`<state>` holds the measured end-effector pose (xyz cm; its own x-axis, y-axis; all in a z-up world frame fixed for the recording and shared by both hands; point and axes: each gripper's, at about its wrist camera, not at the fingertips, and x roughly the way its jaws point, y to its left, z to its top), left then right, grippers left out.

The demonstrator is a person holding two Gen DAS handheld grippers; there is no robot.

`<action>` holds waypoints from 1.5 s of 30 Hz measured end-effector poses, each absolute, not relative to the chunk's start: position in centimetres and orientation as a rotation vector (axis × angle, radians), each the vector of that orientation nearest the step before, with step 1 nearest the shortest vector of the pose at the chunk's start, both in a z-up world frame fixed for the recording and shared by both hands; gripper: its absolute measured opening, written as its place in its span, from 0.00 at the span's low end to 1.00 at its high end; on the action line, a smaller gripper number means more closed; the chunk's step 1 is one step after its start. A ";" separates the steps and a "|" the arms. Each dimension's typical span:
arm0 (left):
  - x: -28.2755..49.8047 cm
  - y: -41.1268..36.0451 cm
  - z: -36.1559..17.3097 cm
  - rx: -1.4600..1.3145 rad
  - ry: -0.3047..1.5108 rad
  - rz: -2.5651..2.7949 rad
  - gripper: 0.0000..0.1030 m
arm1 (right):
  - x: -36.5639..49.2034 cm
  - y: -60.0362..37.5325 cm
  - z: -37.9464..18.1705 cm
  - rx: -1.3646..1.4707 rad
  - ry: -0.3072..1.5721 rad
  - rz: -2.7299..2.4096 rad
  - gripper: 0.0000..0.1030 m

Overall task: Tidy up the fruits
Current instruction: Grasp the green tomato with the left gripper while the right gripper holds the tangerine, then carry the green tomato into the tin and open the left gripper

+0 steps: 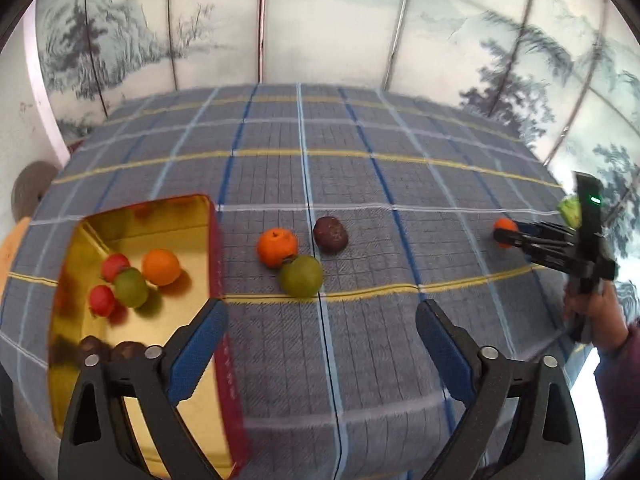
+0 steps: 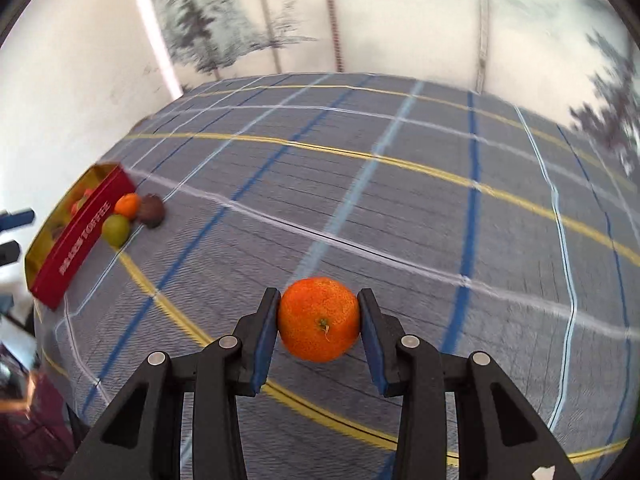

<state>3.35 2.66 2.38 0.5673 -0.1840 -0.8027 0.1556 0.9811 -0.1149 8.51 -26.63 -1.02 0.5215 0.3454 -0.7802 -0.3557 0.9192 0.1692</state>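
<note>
1. Right wrist view: my right gripper (image 2: 319,322) points steeply down at the table, its blue pads clamped on both sides of an orange (image 2: 319,325), stem end facing the camera. The orange looks lifted off the cloth, though I can't be sure.
2. Left wrist view: my left gripper (image 1: 322,340) also tilts down, fingers (image 1: 200,348) spread wide with nothing between them, only cloth below.
3. Left wrist view again: the right gripper shows at the far right edge, held by a hand (image 1: 596,312) in a purple sleeve, with the same orange at its tip.
4. Tin box (image 1: 214,240), gold inside and red outside, sits at the left; the left finger overlaps its near right wall in the picture.
5. In the tin: a second orange (image 1: 161,267), a green fruit (image 1: 130,287), two red fruits (image 1: 105,300), and dark ones near the front edge, blurred.
6. Just right of the tin on the checked tablecloth (image 1: 360,360): a loose orange (image 1: 277,247), a green fruit (image 1: 301,276) touching it, and a dark brown fruit (image 1: 330,234) close by.
7. Something green (image 1: 570,209) sits at the far right table edge, partly hidden.
8. Open cloth runs wide between the held orange and the tin, and across the back of the table up to the painted wall (image 1: 320,20).
</note>
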 end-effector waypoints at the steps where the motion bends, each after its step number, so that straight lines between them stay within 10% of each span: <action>1: 4.1 2.4 2.1 -0.036 0.965 -0.199 0.82 | 8.5 -26.9 -1.3 0.006 0.928 0.423 0.35; 15: 9.6 1.8 -3.5 -0.104 1.110 -0.075 0.68 | 8.4 -27.8 -2.2 0.096 0.907 0.500 0.36; 18: 10.0 1.7 -3.8 -0.070 1.096 -0.027 0.55 | 8.4 -27.7 -2.2 0.098 0.908 0.509 0.36; 19: 9.9 1.7 -3.7 -0.076 1.086 -0.029 0.35 | 8.3 -27.7 -2.2 0.097 0.910 0.509 0.36; 45: 1.9 1.3 0.0 -0.062 0.946 -0.050 0.34 | 8.7 -27.5 -2.7 0.075 0.933 0.467 0.35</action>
